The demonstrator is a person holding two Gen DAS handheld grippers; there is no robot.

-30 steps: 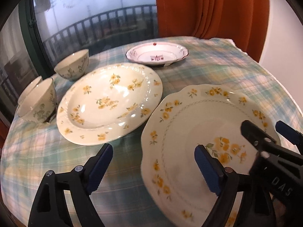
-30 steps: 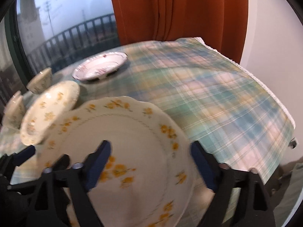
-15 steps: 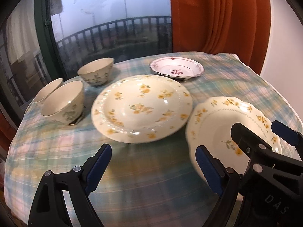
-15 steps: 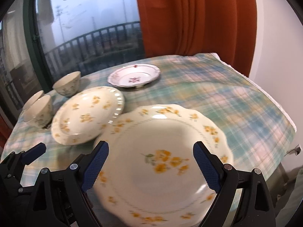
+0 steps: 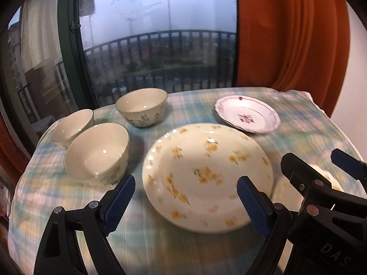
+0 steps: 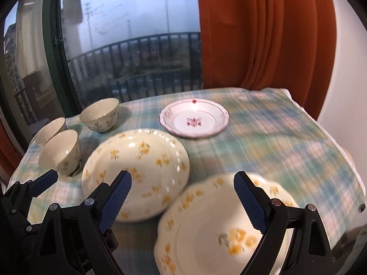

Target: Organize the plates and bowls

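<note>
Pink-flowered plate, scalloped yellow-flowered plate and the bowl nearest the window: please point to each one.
Pink-flowered plate (image 6: 194, 121): right wrist view, centre motif.
Scalloped yellow-flowered plate (image 6: 206, 247): right wrist view, bare inner well.
Bowl nearest the window (image 5: 142, 105): left wrist view, inside wall.

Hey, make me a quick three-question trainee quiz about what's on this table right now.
1. How many bowls stand on the plaid tablecloth?
2. True or false: the pink-flowered plate is stacked on the round yellow-flowered plate.
3. Which holds a dish: A, the left gripper; B, the right gripper; C, neither?

Key:
1. Three: the far bowl, the near bowl and the bowl behind it.
2. False; they lie apart.
3. C; both are open. The scalloped plate lies on the cloth.
</note>
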